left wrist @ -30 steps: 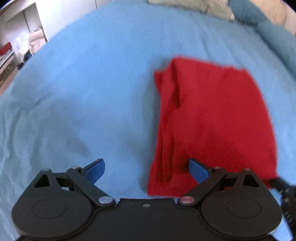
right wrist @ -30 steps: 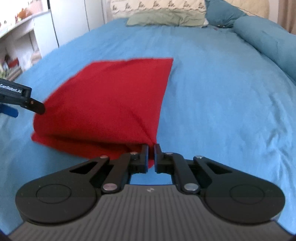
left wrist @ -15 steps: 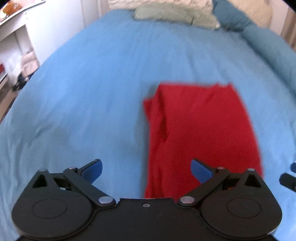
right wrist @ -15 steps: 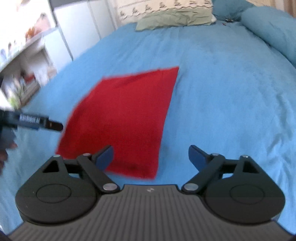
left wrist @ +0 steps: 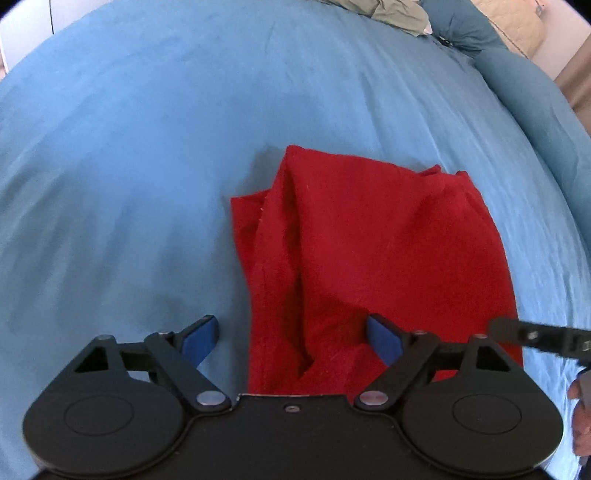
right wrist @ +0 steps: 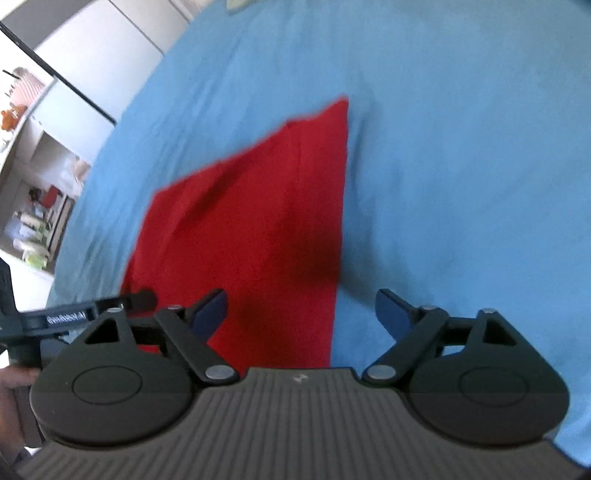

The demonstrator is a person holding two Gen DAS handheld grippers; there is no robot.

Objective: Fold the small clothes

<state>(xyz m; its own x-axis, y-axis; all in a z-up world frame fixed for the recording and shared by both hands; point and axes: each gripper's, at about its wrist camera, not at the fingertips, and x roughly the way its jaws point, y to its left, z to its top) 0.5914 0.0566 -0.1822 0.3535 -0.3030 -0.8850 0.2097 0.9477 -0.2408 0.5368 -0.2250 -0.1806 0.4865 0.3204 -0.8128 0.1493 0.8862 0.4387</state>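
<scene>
Left wrist view: I see the red cloth (left wrist: 373, 258) folded over on the bed (left wrist: 147, 147), edges uneven. My left tool (left wrist: 291, 332) and right tool (right wrist: 301, 308) straddle its near corners unclamped, jaws closing; one more fold seems left.

The blue bed (left wrist: 147, 166) lies open left of the red cloth (left wrist: 369, 240). Pillows (left wrist: 391, 14) crowd its far end. Shelves (right wrist: 37, 206) stand beside the bed.

— What fills the room?
— A bed with a blue cover (left wrist: 221, 129); at its head lie a grey-green pillow (left wrist: 388, 13) and a teal bolster (left wrist: 524, 96).
— And beside the bed?
— White cupboard doors (right wrist: 122, 48), then open shelves (right wrist: 40, 184) of blurred clutter, in daylight.
</scene>
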